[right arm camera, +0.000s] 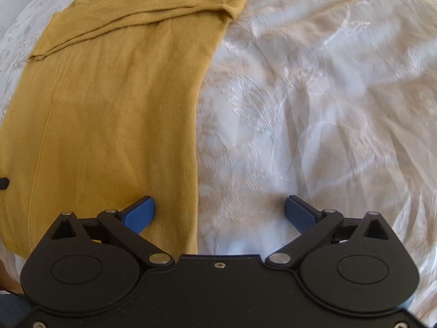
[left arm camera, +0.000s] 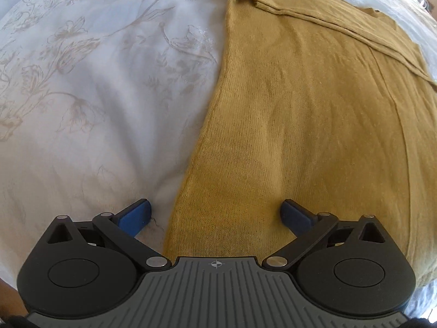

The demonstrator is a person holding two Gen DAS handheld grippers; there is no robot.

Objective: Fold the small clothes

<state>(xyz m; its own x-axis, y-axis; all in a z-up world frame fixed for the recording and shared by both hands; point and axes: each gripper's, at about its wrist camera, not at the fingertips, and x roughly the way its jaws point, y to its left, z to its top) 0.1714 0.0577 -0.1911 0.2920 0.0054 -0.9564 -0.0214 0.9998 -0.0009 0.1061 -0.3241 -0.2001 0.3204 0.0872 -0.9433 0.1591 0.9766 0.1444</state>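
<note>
Left gripper (left arm camera: 215,214), fingers spread wide and holding nothing, straddles the left long edge of the mustard knit top (left arm camera: 300,136), one blue pad over the white floral bedspread (left arm camera: 95,95) and the other over the cloth. Garment lies flat between the two tools, long axis running straight away from both, sleeves seemingly already folded across its far end. Right gripper (right arm camera: 220,213), likewise agape and empty, straddles the right long edge; both stand equally near, hem corners likely the next pinch.
</note>
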